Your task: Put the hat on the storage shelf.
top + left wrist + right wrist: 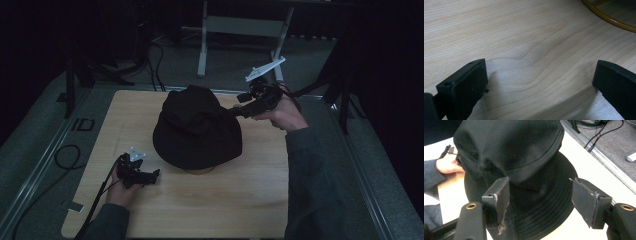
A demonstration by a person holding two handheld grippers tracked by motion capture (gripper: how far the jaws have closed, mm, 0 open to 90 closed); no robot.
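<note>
The wooden table carries a black bucket hat at its centre. At the hat's two o'clock, the right gripper stands wide, its jaws apparently clear of the brim. At seven o'clock the left gripper gapes over bare wood.

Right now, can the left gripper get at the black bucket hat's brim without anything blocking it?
Probably yes. The left gripper rests on the wooden table, jaws open, with bare wood between it and the black bucket hat. The right gripper sits at the hat's far side, clear of that path.
</note>
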